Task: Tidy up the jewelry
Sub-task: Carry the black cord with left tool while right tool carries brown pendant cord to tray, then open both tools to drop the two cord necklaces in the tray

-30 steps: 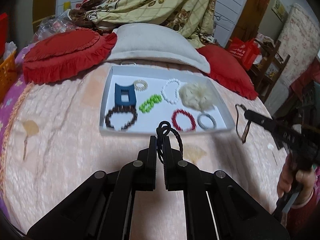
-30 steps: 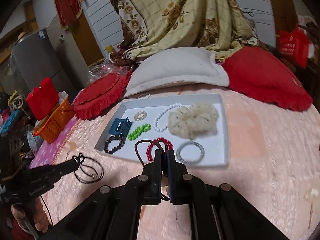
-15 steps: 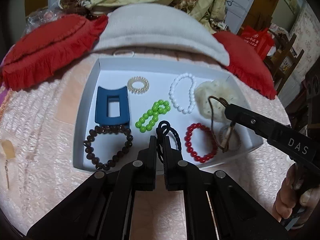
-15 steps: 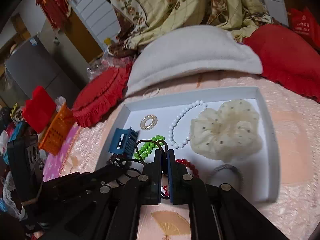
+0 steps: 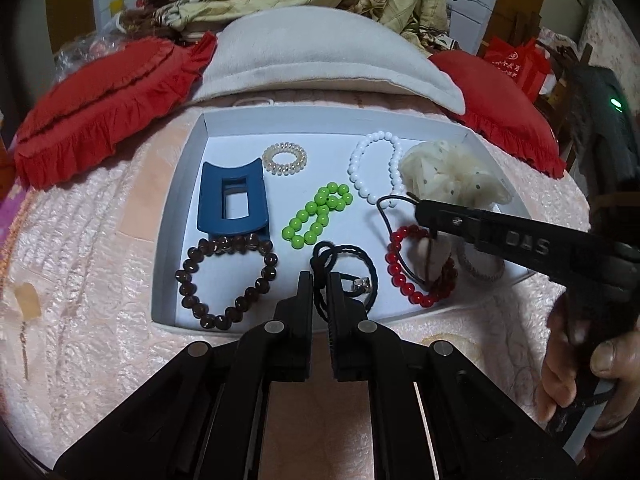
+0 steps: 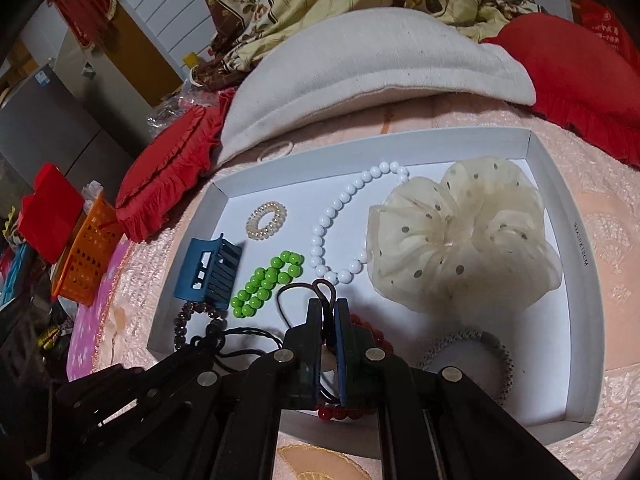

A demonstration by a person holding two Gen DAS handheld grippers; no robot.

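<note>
While clamped, hair ties (image 5: 352,264) over tray (image 5: 176,216).

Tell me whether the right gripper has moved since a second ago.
Yes. The right gripper, shut on a thin hair tie, has come in from beside the white tray to over the red bracelet.

The right tongs (image 5: 418,208) carry the raised letters "DAS", seen upside down; small print on the white tray's wall (image 6: 581,240) is unreadable.
</note>
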